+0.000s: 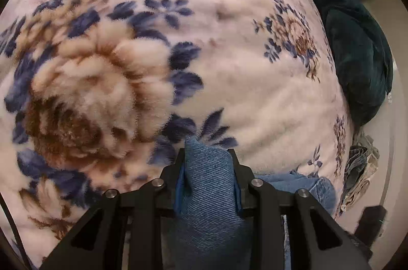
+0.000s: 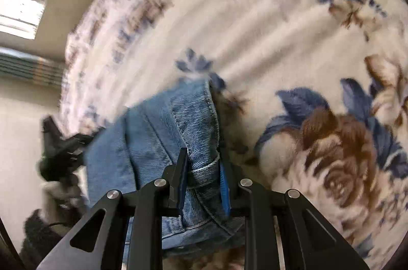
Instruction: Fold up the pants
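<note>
One blanket point(image 1: 229, 81), one pants point(image 1: 209, 180), two hand-held grippers gripping.

Most of the pants point(image 1: 209, 183) run under my left hand-held gripper point(image 1: 207, 155) and off the bottom edge; which part I've pinched, can't tell. Right view is motion-blurred: blanket point(image 2: 255, 27) pattern smeared, black object point(image 2: 58, 142) at left unreadable. Dark green fabric point(image 1: 357, 53) and a crumpled pile point(image 1: 359, 168) are cut off at the fisheye rim.

Black tongs point(image 1: 207, 155) with silver screws and blue pads point(image 2: 224, 189).
</note>
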The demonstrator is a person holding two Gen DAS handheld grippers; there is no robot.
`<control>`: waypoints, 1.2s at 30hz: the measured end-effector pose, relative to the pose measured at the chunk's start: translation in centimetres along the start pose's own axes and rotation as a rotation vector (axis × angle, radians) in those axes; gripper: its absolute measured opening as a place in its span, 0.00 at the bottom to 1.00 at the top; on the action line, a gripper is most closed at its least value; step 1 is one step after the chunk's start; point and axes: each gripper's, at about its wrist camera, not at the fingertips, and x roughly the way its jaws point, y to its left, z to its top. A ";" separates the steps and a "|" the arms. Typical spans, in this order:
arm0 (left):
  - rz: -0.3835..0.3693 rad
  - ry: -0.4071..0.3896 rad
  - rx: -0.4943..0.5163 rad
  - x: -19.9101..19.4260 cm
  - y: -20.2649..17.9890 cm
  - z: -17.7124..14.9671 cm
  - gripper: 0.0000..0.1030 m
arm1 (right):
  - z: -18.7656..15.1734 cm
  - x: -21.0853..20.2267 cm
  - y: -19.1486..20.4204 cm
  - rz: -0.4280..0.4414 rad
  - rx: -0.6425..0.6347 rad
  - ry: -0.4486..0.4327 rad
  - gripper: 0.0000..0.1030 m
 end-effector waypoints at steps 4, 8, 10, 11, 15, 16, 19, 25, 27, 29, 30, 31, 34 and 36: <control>-0.007 0.010 -0.038 -1.2 -0.3 0.0 0.44 | -0.2 2.5 -1.7 -0.024 0.060 0.140 0.51; 0.011 -0.023 -0.031 -4.3 -1.3 -1.1 0.63 | -1.1 -1.1 -3.4 0.054 0.166 0.111 0.73; -0.001 -0.057 -0.011 -6.4 -1.9 -2.8 0.63 | -2.3 -2.3 -4.8 0.102 0.259 0.114 0.73; 0.000 -0.062 -0.002 -7.1 -2.2 -3.7 0.63 | -2.9 -2.1 -5.5 0.108 0.299 0.135 0.73; 0.012 -0.047 0.006 -8.2 -2.6 -8.1 0.63 | -4.7 0.7 -7.8 0.150 0.436 0.209 0.72; 0.008 -0.032 0.003 -8.1 -2.5 -9.1 0.63 | -5.1 1.3 -8.1 0.174 0.460 0.204 0.54; 0.040 0.004 0.006 -7.0 -2.6 -11.5 0.63 | -5.5 -0.1 -7.1 0.163 0.432 0.101 0.29; 0.041 0.028 0.006 -5.4 -2.2 -13.4 0.63 | -7.8 -5.1 -4.9 0.091 0.319 -0.003 0.25; 0.051 0.032 0.021 -5.3 -2.3 -13.4 0.66 | -8.4 -4.0 -6.0 0.068 0.343 0.038 0.25; 0.043 0.040 0.033 -5.3 -2.3 -13.5 0.68 | -8.6 -2.8 -6.8 0.085 0.401 0.059 0.25; 0.050 0.044 0.045 -5.2 -2.4 -13.5 0.68 | -8.5 -2.1 -7.1 0.075 0.404 0.061 0.25; 0.055 0.043 0.054 -5.2 -2.5 -13.5 0.69 | -8.6 -1.8 -7.0 0.071 0.403 0.061 0.26; 0.069 0.045 0.041 -5.7 -2.6 -13.5 0.69 | -8.8 -1.1 -7.5 0.083 0.421 0.081 0.39; 0.061 0.031 0.008 -6.7 -2.5 -14.0 0.69 | -9.3 -1.7 -7.9 0.121 0.449 0.087 0.51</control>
